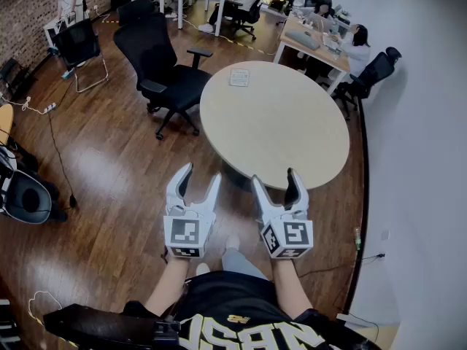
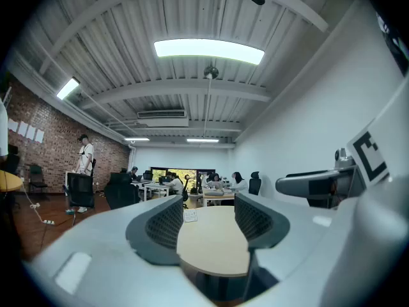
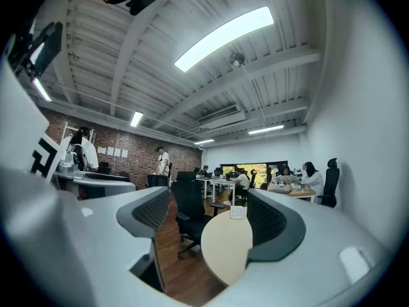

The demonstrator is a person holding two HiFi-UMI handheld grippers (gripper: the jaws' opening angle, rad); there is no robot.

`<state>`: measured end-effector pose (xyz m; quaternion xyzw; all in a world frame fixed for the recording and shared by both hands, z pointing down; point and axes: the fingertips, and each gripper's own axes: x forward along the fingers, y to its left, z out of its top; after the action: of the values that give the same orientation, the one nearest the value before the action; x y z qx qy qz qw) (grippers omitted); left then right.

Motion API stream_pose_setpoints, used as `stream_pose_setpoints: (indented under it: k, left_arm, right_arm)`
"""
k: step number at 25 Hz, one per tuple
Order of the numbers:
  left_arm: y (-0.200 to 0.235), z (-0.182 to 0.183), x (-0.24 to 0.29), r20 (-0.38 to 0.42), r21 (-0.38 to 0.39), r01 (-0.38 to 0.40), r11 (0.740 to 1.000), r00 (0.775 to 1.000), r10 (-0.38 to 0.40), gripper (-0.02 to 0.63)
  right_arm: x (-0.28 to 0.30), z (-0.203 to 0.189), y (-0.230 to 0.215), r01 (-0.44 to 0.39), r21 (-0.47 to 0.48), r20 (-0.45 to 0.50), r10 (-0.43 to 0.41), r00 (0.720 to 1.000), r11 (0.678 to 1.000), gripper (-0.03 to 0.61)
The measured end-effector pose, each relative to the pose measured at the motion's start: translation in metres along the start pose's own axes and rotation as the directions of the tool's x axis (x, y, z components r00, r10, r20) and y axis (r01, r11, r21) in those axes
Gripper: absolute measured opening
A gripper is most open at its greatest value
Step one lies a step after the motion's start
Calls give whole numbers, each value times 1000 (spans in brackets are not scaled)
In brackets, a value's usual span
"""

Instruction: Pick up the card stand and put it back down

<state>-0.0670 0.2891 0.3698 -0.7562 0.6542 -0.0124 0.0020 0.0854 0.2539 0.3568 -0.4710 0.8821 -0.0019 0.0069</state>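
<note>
The card stand is a small white upright card near the far edge of the round beige table. Both grippers are held side by side in front of the table's near edge, well short of the card. My left gripper has its jaws apart with nothing between them, and my right gripper stands open and empty too. In the left gripper view the card stand shows far off between the jaws, above the table. The right gripper view shows the card stand on the table toward the right jaw.
A black office chair stands against the table's left side, with another chair farther left. Desks with seated people fill the back. A white wall runs along the right. Cables lie on the wooden floor.
</note>
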Motion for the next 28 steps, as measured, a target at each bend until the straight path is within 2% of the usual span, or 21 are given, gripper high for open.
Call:
stream_pose_setpoints:
  k: [5,10,14,18,22,28]
  left_arm:
    - [5,0,50,-14,18,-11,1000,1000,11,253]
    - [2,28,111,16,36,-35,999,999,35,249]
    - [-7,33,158,15,55,-31,998,999,30,249]
    - [-6,25,194,3,50,-45,998,999,45,249]
    - [0,9,216,-43,42,-75,996,996,77,247]
    - [20,-13,276,-79,29,-33,999,996,35,244]
  right_arm:
    - [42,-9,-30,-24,34,12,23,1000,999,379]
    - [95,10,-77,-52,47,64,49,997,998,379]
    - [126,13,-115,-54,62,75,49,996,997,379]
    - [147,0,-150,-51,98,74,44,996,994,379]
    - [167,-26,-159,-80,132,16,79,997,988,379]
    - [232,-44,-161,-118,126,-34,124,992,985,379]
